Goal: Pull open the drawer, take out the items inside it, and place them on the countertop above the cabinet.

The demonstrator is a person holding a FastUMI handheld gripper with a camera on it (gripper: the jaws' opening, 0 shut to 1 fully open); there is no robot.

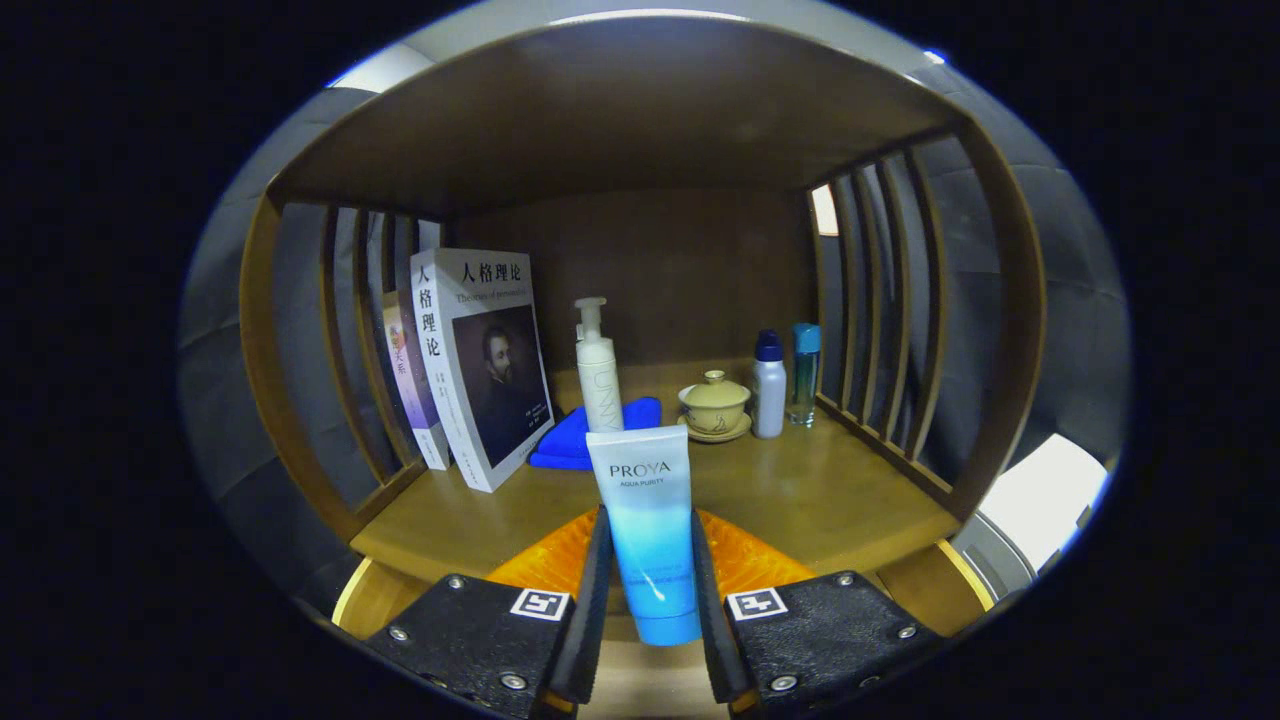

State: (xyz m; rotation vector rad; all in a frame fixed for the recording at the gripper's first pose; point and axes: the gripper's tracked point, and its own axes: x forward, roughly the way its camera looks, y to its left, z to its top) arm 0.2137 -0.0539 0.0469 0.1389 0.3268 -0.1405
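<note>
**What is hidden or cut off**

The blue-and-white plastic tube [648,530] stands upright between the gripper [648,570] fingers, which cover both of its lower sides. It hides the base of the white pump bottle [598,375] and the middle of the folded blue cloth [570,440]. A large white paperback book [485,365] covers most of the thinner book [408,375] to its left.

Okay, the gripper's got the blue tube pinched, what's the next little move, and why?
Probably ease the blue tube forward and down onto the bare countertop ahead: the gripper holds it upright, and the pump bottle stands beyond.
</note>
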